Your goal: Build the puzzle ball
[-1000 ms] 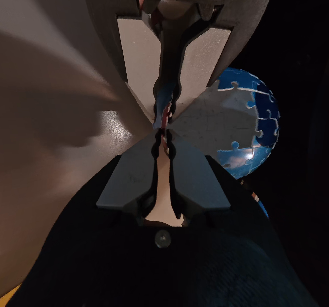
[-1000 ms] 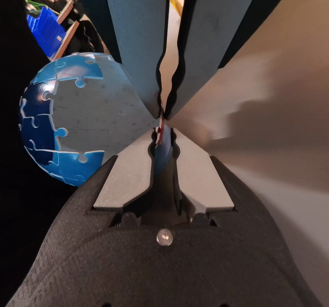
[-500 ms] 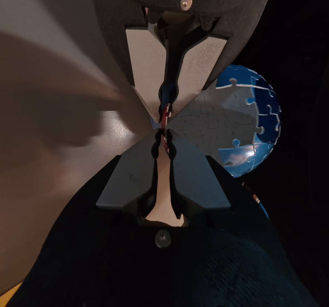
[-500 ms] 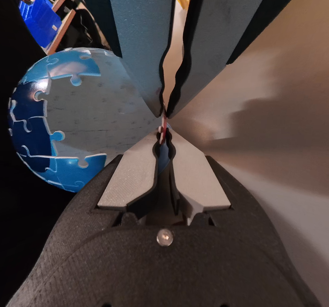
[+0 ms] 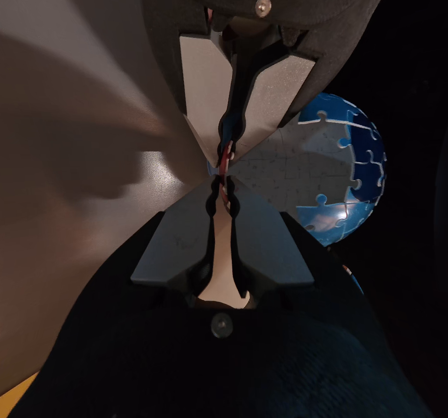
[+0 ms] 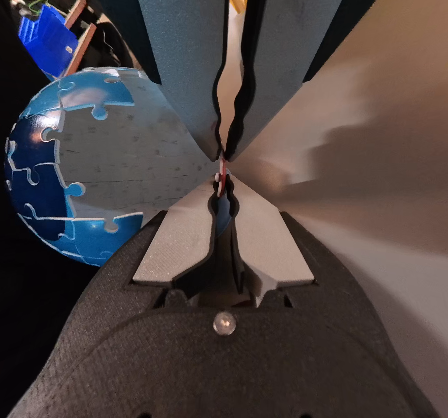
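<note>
Joining two loose pieces tip to tip, a red piece [image 5: 224,159] is pinched by the left tool [image 5: 221,183], a blue piece [image 6: 224,212] by the right tool [image 6: 224,183]; pressing them interlocked is judged next, before fitting to the puzzle ball [image 6: 72,163] beside both.

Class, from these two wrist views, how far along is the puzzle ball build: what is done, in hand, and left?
Done: blue pieces ring the puzzle ball, leaving a large grey patch uncovered. In hand: the left gripper and right gripper meet tip to tip, both shut on a red-and-blue puzzle piece, held beside the ball. Left: fitting this piece and covering the grey patch.
</note>
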{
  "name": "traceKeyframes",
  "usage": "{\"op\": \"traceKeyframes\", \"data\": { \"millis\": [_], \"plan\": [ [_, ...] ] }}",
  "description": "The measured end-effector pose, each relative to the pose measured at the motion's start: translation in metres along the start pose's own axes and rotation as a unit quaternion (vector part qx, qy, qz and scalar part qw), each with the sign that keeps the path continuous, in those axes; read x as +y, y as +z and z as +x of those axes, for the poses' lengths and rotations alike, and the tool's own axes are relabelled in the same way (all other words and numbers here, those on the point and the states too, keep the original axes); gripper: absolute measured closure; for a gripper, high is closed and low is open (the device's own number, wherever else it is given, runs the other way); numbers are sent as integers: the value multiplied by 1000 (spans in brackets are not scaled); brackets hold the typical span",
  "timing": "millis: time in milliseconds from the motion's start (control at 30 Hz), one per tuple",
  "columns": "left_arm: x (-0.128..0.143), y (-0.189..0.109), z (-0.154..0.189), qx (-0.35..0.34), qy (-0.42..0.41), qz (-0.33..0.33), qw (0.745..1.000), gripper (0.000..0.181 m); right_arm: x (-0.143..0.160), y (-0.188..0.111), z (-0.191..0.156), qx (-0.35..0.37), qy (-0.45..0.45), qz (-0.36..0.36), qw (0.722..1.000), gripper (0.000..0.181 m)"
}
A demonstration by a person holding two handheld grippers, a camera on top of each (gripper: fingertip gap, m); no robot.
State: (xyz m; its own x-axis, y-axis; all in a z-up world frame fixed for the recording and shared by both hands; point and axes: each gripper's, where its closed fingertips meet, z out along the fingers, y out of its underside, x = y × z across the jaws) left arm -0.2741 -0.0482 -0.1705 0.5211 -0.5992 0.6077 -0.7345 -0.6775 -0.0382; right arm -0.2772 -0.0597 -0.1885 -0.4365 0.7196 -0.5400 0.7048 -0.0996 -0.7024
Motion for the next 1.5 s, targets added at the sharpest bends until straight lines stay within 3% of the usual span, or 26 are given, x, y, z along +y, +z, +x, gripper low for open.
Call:
{"op": "traceKeyframes", "data": {
  "millis": [367, 600, 800, 933, 1133, 1367, 1500],
  "plan": [
    [3, 3, 3, 9, 1, -6, 1000, 178, -3, -5, -1, -12, 8, 12, 1000, 166],
    [4, 3, 2, 12, -4, -1, 1000, 178, -16, -30, -2, -37, 8, 66, 997, 154],
    [4, 3, 2, 7, -5, 5, 1000, 177, -25, -53, 9, -4, -17, 123, 992, 154],
    [4, 0, -3, -6, -11, 10, 1000, 167, -28, -61, 13, 20, -43, 139, 989, 155],
    [0, -19, -5, -38, -19, 46, 998, 160, -29, -69, 14, 29, -63, 155, 985, 154],
    [6, -34, -4, -62, -30, 79, 994, 159, -14, -43, 7, -22, -35, 51, 998, 157],
    [11, -52, 2, -84, -33, 129, 987, 159, -5, -29, 1, -23, -34, -2, 999, 153]
  ]
}}
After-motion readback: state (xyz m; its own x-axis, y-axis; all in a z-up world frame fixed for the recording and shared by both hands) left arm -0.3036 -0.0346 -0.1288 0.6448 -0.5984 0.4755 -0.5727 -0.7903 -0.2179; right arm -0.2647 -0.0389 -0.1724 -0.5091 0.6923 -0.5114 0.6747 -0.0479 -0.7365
